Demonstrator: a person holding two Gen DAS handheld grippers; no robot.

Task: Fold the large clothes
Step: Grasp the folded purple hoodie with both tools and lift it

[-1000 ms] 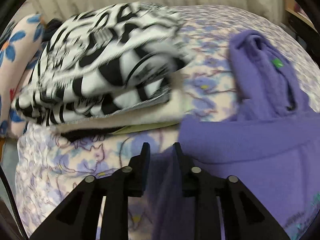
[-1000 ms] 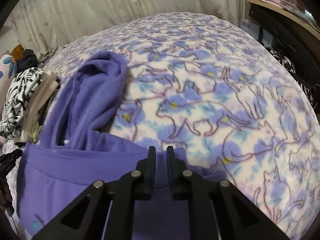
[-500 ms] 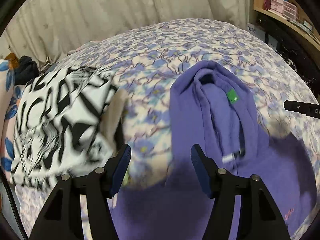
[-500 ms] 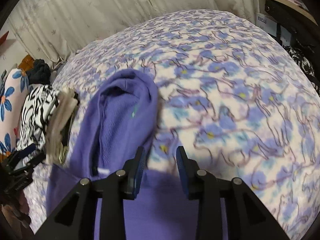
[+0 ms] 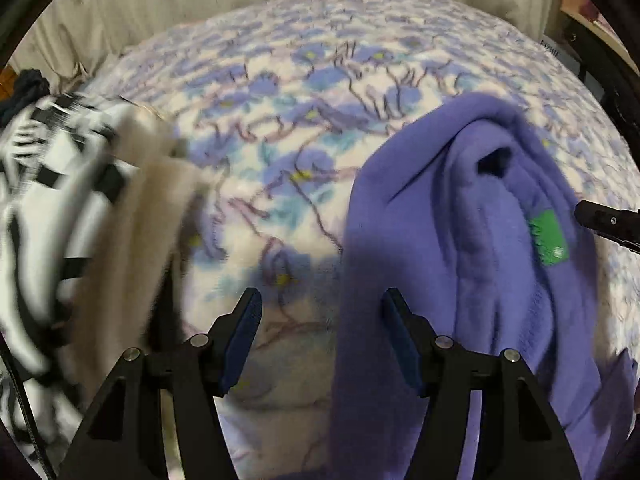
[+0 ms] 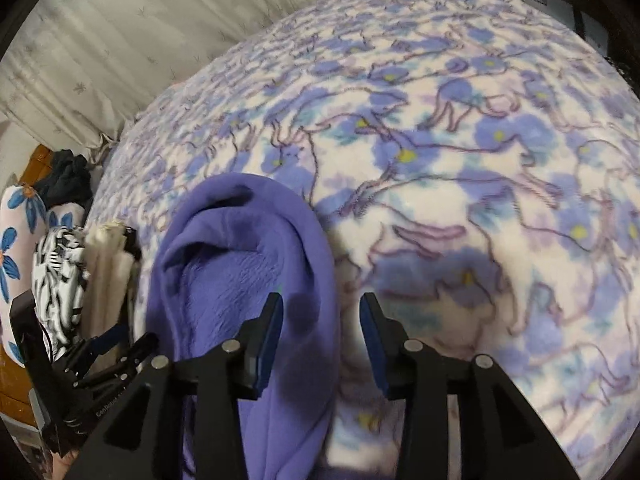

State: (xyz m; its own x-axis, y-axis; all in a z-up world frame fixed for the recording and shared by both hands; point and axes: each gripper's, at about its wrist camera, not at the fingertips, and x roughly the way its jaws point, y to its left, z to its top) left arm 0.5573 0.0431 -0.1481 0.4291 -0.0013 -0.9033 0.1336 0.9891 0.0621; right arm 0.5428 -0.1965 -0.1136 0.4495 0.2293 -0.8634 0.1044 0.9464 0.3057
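A purple hooded sweatshirt [image 5: 460, 264] lies on the cat-print blanket [image 5: 312, 92], hood toward the far side, with a green neck label [image 5: 549, 238] showing. My left gripper [image 5: 320, 312] is open and empty above the hood's left edge. My right gripper [image 6: 320, 316] is open and empty above the hood's right edge [image 6: 240, 264]. The right gripper's tip shows at the right of the left wrist view [image 5: 600, 220]; the left gripper shows at the lower left of the right wrist view [image 6: 100, 364].
A stack of folded clothes, black-and-white patterned [image 5: 44, 184] over cream [image 5: 136, 200], lies left of the sweatshirt. It also shows in the right wrist view [image 6: 60, 280]. A floral pillow [image 6: 16, 248] lies beyond it. Curtains [image 6: 120, 40] hang behind the bed.
Both grippers were shut on the sweatshirt's body a second ago. They let go, opened and moved up toward the hood.
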